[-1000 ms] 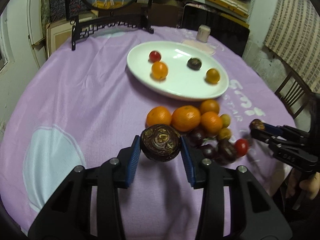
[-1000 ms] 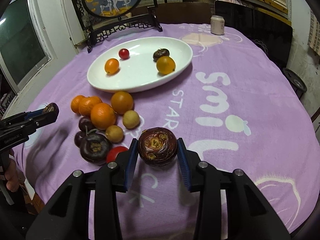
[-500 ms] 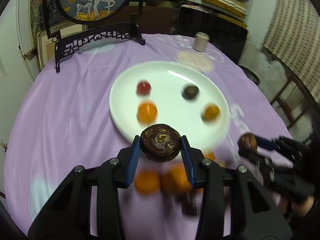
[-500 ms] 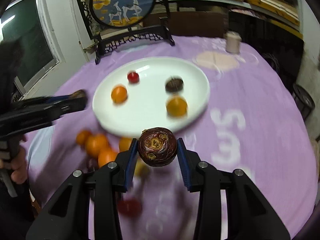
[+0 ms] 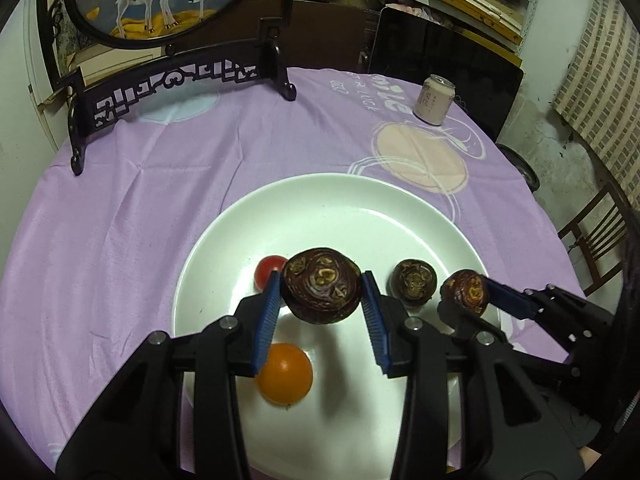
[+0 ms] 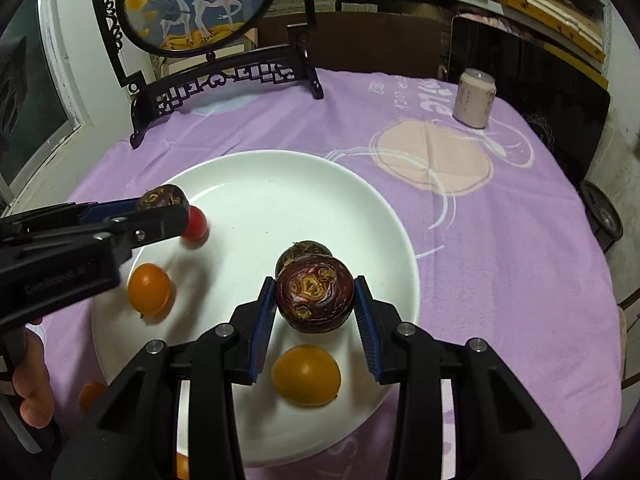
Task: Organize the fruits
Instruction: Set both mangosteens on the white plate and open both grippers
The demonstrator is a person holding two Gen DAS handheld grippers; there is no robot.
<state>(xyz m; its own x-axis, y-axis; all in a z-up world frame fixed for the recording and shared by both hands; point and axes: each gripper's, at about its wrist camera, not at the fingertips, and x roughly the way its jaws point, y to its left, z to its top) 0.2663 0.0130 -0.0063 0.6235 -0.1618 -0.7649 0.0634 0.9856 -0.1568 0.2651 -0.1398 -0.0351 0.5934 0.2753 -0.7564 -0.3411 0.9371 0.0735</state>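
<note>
My left gripper (image 5: 320, 308) is shut on a dark purple fruit (image 5: 321, 291) and holds it above the white plate (image 5: 332, 208). My right gripper (image 6: 314, 312) is shut on another dark purple fruit (image 6: 314, 295) over the same plate (image 6: 272, 184). On the plate lie a red cherry tomato (image 5: 269, 270), an orange fruit (image 5: 285, 374), a dark purple fruit (image 5: 413, 279) and a yellow-orange fruit (image 6: 306, 375). The right gripper shows in the left wrist view (image 5: 466, 292); the left gripper shows in the right wrist view (image 6: 164, 204).
The table has a purple cloth (image 5: 160, 184). A black ornate stand with a round painted panel (image 5: 180, 80) is at the back. A pale drink can (image 5: 434, 100) stands at the back right. Orange fruits (image 6: 91, 396) lie off the plate's near edge.
Both grippers have moved forward from the fruit pile to above the plate, each still holding its dark purple fruit.
</note>
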